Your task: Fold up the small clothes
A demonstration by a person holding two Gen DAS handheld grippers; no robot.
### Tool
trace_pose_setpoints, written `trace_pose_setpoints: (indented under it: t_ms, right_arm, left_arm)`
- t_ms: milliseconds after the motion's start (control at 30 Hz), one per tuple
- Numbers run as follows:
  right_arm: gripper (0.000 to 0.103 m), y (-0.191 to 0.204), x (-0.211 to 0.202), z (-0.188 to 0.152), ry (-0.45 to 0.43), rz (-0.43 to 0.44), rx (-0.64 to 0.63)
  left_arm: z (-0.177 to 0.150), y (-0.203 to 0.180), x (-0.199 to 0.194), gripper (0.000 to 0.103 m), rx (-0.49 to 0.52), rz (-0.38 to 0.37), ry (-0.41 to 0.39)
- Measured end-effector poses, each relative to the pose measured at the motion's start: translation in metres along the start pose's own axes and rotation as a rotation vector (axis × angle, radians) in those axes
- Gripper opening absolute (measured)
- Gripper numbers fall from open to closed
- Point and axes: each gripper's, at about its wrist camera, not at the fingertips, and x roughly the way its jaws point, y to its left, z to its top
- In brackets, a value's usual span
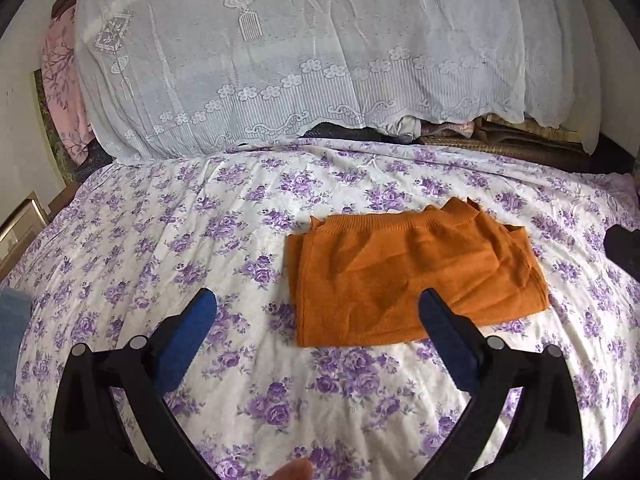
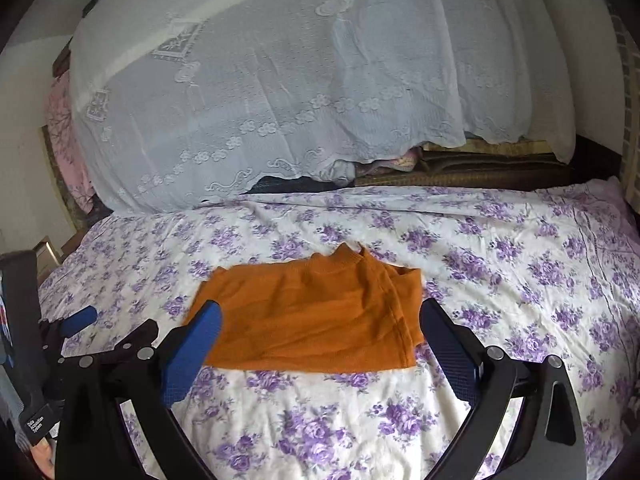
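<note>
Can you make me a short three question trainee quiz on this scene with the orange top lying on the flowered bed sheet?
1. True or false: the left gripper holds the orange top.
2. What covers the pile behind the flowered bed sheet? A) lace cloth B) blue towel C) cardboard
3. How do the fingers of the right gripper stand?

Key: 1 false, its fingers are apart and clear of the top. 2 A, the white lace cloth. 3 wide open, nothing between them.

folded orange top (image 1: 412, 276), floral sheet (image 1: 160, 240), gaping left gripper (image 1: 318, 312)
</note>
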Motion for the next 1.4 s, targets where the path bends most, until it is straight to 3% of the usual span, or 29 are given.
trace_pose_setpoints:
  t_ms: [133,233,433,600,900,1000,1133,1200,1267,1333,1400]
  right_arm:
    - [0.100,0.010,0.007,-0.004,0.021,0.045,-0.040]
    - [0.099,0.007,0.027,-0.004,0.057,0.017,-0.039]
    - [0.099,-0.025,0.087,0.016,0.144,0.033,0.140]
    - [0.099,-0.049,0.117,0.026,0.134,0.156,0.352]
    - [0.100,-0.062,0.192,0.004,0.190,0.508,0.485]
    - [0.100,-0.070,0.217,0.001,0.216,0.549,0.556]
    - [0.095,-0.088,0.238,-0.003,0.236,0.479,0.583]
    - [0.095,-0.101,0.233,0.000,0.185,0.342,0.562]
    - [0.096,-0.112,0.227,0.004,0.152,0.257,0.590]
    - [0.097,-0.115,0.225,0.008,0.127,0.328,0.657]
    - [0.097,-0.101,0.231,0.016,0.137,0.493,0.671]
  left_arm:
    - [0.000,0.000,0.006,0.098,0.011,0.005,0.009]
    - [0.006,-0.001,0.023,0.098,0.023,0.017,0.033]
    - [0.034,-0.001,0.064,0.098,-0.025,-0.004,0.082]
    - [0.040,-0.012,0.110,0.098,-0.043,-0.045,0.135]
    - [0.027,-0.006,0.206,0.098,-0.148,-0.110,0.324]
    - [0.026,-0.009,0.214,0.098,-0.104,-0.072,0.303]
    - [0.029,-0.011,0.224,0.099,-0.010,0.024,0.262]
    - [0.031,-0.001,0.232,0.099,-0.043,-0.006,0.284]
    - [0.035,0.012,0.236,0.099,-0.122,-0.050,0.319]
    - [0.047,0.022,0.226,0.098,-0.184,-0.047,0.282]
    - [0.059,0.021,0.216,0.098,-0.203,-0.121,0.233]
